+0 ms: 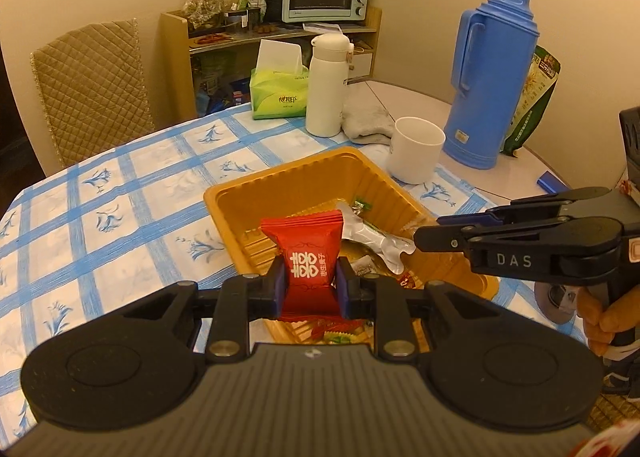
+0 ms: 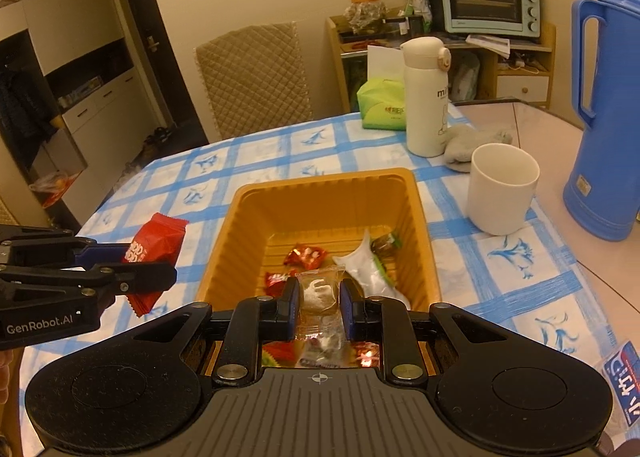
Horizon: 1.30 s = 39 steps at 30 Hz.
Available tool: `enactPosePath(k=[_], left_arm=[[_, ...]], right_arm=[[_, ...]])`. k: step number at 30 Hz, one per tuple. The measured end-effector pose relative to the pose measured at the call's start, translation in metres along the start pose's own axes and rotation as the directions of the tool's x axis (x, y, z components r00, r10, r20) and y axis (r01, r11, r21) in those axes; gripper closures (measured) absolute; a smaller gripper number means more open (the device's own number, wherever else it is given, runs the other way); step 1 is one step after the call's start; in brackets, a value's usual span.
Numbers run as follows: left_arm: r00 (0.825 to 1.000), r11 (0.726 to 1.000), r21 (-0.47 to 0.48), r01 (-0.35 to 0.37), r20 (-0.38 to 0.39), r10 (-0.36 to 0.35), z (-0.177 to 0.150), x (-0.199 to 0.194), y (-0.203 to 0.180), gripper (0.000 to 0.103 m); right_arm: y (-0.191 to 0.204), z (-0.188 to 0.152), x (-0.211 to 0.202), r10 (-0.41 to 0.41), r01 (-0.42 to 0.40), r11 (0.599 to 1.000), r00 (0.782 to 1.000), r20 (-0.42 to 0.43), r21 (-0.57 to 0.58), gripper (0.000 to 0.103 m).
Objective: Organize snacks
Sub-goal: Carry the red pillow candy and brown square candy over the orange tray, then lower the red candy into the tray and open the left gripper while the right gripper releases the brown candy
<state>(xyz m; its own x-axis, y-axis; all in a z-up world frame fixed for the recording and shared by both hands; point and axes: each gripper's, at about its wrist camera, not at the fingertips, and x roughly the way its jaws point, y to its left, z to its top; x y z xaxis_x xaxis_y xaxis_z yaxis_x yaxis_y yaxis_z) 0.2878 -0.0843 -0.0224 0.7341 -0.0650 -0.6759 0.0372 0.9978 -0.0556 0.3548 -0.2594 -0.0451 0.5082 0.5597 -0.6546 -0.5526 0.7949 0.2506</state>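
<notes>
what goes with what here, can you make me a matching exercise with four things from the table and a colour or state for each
Things:
1. tall thermos jug
2. cup
3. red snack packet
4. tray

Descriptions:
A. clamped in the left gripper
B. golden, holding several snacks
C. white, standing empty on the tablecloth
D. blue, with a side handle

Pairs: 1-D, 2-C, 3-A, 4-B
</notes>
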Motion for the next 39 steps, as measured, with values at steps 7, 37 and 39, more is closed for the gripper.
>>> enactPosePath(k=[7,37,39], left_arm=[[1.0,1.0,0.004,-0.012,-0.018,0.012,0.012,0.02,0.003,0.08],[0.99,0.997,0.021,-0.075,-0.121,0.077,0.037,0.113,0.017,0.08],[0.99,0.997,0.026,-0.076,-0.119,0.079,0.037,0.114,0.017,0.08]], right_arm=[[-0.007,0.01,0.016,-0.005,0.005,1.0,1.0,0.004,0.001,0.081],[-0.037,0.027,0.071,0.0,0.002,0.997,1.0,-0.03,0.083,0.081],[-0.037,0.026,0.071,0.002,0.001,0.996,0.999,-0.032,0.084,0.081]])
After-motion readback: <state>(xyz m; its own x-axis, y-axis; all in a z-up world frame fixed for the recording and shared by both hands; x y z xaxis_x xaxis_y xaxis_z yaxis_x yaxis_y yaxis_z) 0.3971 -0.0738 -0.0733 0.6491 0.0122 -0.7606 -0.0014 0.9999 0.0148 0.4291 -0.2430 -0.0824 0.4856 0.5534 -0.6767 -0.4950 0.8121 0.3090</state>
